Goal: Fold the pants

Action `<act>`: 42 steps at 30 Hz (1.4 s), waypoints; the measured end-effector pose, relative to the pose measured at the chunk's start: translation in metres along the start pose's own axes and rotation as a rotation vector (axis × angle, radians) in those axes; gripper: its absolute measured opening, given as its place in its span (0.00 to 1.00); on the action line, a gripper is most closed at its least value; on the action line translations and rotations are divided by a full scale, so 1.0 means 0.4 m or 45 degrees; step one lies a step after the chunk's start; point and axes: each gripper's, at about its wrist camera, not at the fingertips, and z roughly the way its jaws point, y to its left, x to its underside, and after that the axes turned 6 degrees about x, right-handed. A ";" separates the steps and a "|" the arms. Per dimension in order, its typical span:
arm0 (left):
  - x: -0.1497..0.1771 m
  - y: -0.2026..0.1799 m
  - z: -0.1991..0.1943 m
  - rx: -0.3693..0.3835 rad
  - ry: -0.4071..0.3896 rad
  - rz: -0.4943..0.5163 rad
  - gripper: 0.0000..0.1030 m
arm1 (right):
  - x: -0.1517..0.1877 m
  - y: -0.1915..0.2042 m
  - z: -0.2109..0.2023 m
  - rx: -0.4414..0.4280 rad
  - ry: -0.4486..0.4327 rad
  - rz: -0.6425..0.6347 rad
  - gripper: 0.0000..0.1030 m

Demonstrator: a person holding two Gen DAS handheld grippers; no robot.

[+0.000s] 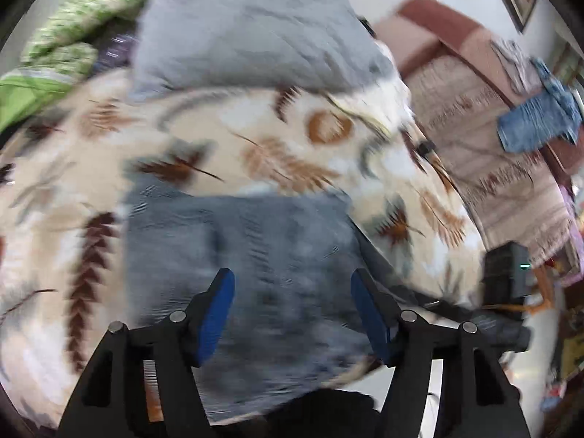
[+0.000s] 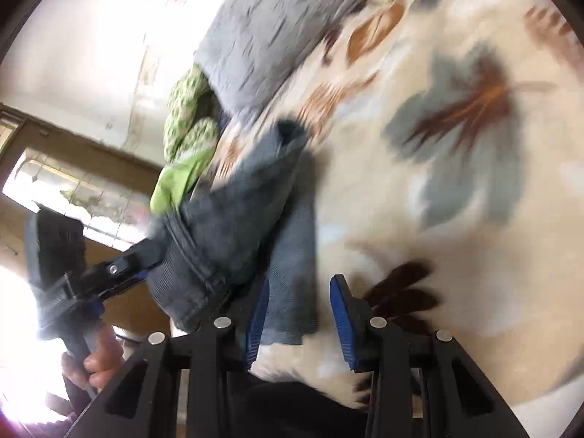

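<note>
Pants (image 1: 241,292) are lying on the bed as a squarish grey denim stack, fold already made, so this is looking like the release stage of the task. Left tongs (image 1: 292,310) are standing wide apart over the stack with cloth showing between the blue pads but neither pad pressing it; nothing is gripped. From the right wrist view the left tongs (image 2: 146,266) are sitting at the thick hemmed edge of the pants (image 2: 233,226), likely placing that edge square on the layer beneath. Right tongs (image 2: 297,314) are partly open and empty, a corner of the lower layer lying between the pads without contact. The bedspread (image 1: 299,138) is cream with brown and grey leaf print, soft and wrinkled. A grey pillow (image 1: 248,33) and green cloth (image 1: 73,29) are lying beyond. Blue jeans (image 1: 540,120) are hanging over a sofa back. Both views are motion-blurred.
</note>
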 end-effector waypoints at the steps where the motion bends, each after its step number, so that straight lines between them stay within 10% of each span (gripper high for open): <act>1: -0.001 0.014 -0.010 0.003 -0.009 -0.016 0.66 | -0.020 0.007 -0.021 -0.015 -0.035 0.000 0.37; 10: 0.063 0.149 0.045 -0.297 0.063 -0.074 0.66 | -0.075 0.232 0.014 0.003 -0.083 -0.206 0.37; 20: 0.161 0.174 0.139 -0.364 0.083 0.040 0.76 | -0.140 0.208 0.321 0.421 0.117 -0.178 0.38; 26: 0.136 0.200 0.133 -0.333 0.097 -0.027 0.81 | -0.152 0.200 0.333 0.450 0.123 -0.147 0.40; 34: 0.143 0.128 -0.006 -0.449 -0.086 0.075 0.80 | -0.050 0.261 0.201 0.428 0.076 -0.243 0.48; 42: 0.146 0.079 -0.121 -0.526 -0.230 0.112 0.80 | 0.109 0.275 0.195 0.680 0.070 -0.536 0.59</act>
